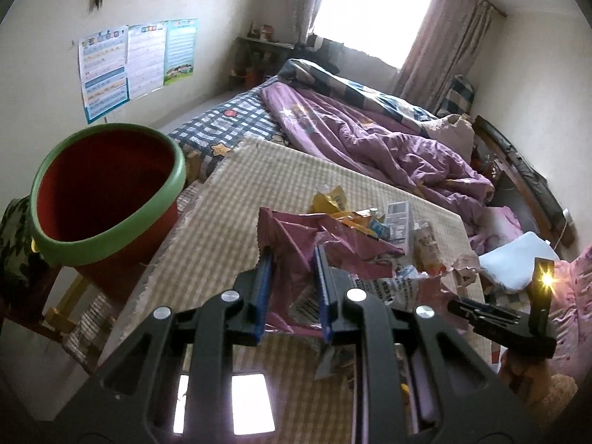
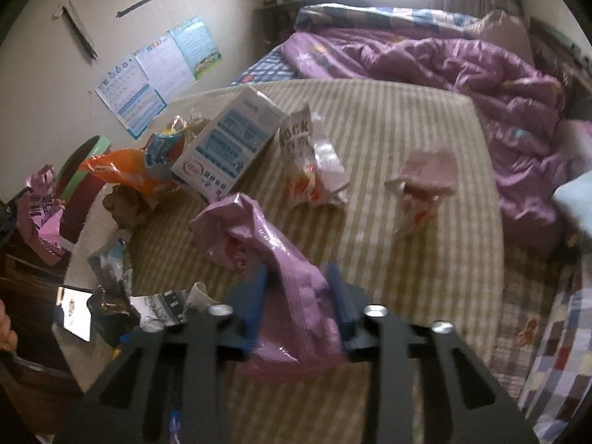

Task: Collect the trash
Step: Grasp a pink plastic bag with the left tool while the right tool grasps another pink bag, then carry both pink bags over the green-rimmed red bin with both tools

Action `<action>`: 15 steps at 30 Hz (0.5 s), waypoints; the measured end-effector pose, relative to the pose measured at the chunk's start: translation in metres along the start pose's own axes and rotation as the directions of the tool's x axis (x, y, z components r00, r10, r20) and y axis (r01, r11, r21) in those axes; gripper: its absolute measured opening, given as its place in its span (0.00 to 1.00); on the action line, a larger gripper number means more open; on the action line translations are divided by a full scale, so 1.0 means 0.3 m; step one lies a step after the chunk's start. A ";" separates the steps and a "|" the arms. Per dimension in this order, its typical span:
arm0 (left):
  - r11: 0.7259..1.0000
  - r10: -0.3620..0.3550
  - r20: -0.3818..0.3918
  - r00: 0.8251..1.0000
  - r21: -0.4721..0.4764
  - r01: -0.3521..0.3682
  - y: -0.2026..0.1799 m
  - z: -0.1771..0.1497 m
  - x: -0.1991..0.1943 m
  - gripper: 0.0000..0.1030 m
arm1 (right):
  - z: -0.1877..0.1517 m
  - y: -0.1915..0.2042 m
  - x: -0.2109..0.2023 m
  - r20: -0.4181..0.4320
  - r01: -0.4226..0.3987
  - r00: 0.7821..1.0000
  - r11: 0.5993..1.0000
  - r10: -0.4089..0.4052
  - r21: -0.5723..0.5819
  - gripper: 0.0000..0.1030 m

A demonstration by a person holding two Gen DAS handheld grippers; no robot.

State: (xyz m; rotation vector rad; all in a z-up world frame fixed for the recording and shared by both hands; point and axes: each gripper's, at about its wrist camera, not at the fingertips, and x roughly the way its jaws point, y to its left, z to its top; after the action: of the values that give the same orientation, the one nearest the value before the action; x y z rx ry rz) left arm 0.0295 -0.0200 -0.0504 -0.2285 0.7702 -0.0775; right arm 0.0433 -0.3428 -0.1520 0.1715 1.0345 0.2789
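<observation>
Both grippers loaded, nothing binned yet as far as visible. Left gripper (image 1: 292, 288) pinching a crumpled magenta wrapper (image 1: 296, 236), lifted clear of the checked mat (image 1: 229, 199) and hanging right of the bin. Right gripper (image 2: 298, 303) clamped on a lilac snack bag (image 2: 266, 244), bag drooping forward over the mat — some blur there, so grip depth unclear.

Container: red bin with green rim (image 1: 107, 188), off the mat's left edge, tilted mouth toward the left camera. Visible part of the inside looks bare red — no trash seen in it; bottom not fully in view. From the right wrist view only a sliver of the rim showing, behind the magenta wrapper.

Left on the mat, roughly:
- white carton with blue print (image 2: 229, 144), lying tilted
- white snack pouch (image 2: 310, 162) just beside the carton
- pink-white wrapper (image 2: 418, 188), apart to the right
- orange bag (image 2: 129, 174) plus mixed scraps at the left edge
- silvery and dark wrappers (image 2: 114, 307) near the front-left corner

Judgement: early stage. Two pieces in hand, most of the pile untouched. Sensible next move — drop both into the bin, left one closer.
</observation>
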 end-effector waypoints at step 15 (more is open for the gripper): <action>0.987 0.148 0.111 0.983 -0.075 -0.140 0.232 0.043 -0.140 0.21 | 0.043 0.152 -0.340 0.305 0.019 0.952 1.000 -0.017 -0.001 0.14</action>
State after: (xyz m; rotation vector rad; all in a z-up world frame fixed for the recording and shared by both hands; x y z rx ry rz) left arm 0.0073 0.0564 -0.0291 -0.2381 0.6715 0.0980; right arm -0.0012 -0.3310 -0.0493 0.1947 0.7280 0.2294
